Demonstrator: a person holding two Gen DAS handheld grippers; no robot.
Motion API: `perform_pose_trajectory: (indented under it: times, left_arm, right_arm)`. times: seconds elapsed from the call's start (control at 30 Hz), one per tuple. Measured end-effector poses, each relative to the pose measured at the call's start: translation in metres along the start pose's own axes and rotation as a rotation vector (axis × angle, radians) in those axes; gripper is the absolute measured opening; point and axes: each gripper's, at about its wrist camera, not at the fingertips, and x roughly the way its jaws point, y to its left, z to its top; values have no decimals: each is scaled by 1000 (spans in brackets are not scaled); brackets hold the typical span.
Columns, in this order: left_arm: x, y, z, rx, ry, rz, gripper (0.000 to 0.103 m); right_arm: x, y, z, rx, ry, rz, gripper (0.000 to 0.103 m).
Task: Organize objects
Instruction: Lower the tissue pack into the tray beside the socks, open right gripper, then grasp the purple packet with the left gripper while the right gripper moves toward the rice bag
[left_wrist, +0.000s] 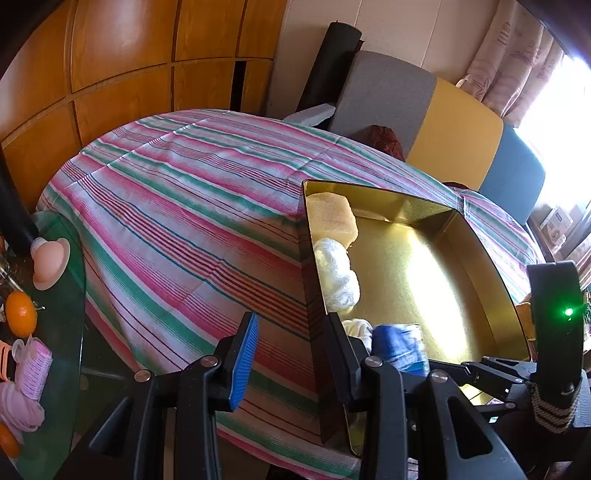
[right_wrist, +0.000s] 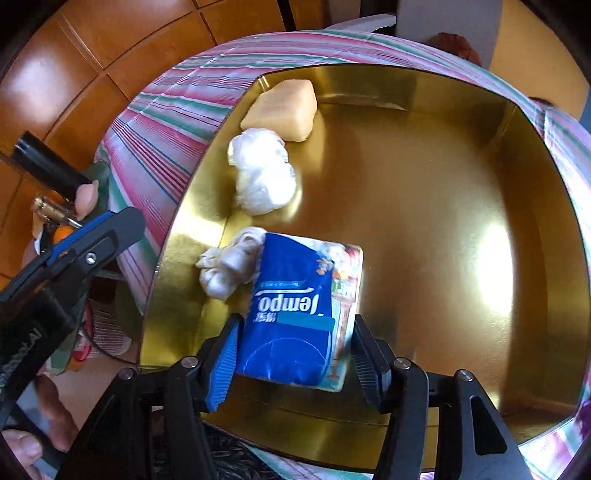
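- I am looking down on a striped cloth (left_wrist: 177, 206) covering the table, with a gold tray (right_wrist: 443, 221) sitting on it toward my right side.
- I am seeing the tray already holding three things along its left wall: a yellow sponge block (right_wrist: 282, 110) at the far corner, a white crumpled bag (right_wrist: 262, 173) just beside it, and a white cloth wad (right_wrist: 227, 266) nearest me.
- I am holding a blue Tempo tissue pack (right_wrist: 295, 314) in the right gripper (right_wrist: 295, 354), its jaws closing narrowly on the pack's two long sides, low over the tray's near edge.
- I am judging the pack's long axis to be running straight away from the gripper, its far corner touching the cloth wad; release looks like the next call.
- I am noting the pack looks soft, glossy and slightly crushed at the near end.
- I am keeping the left gripper (left_wrist: 291, 354) empty and wide, straddling the tray's left wall, well placed but farther from the pack.
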Motion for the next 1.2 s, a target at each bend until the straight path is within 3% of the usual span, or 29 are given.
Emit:
perform_pose_trajectory:
  times: [0.33,0.97,1.2]
  left_arm:
    - [-3,-1,-2,4,-10,5,37]
    - [-17,-34,-7,111,-37,-33,37]
    - [-17,-49,-10,153,-29,-43,37]
  right_arm:
    - [-24,-14,-7,89,-70,33,68]
    - [-103,-54,-33,196,-293,-103,75]
    - [-125,-94,-51,292,-339,-138,75]
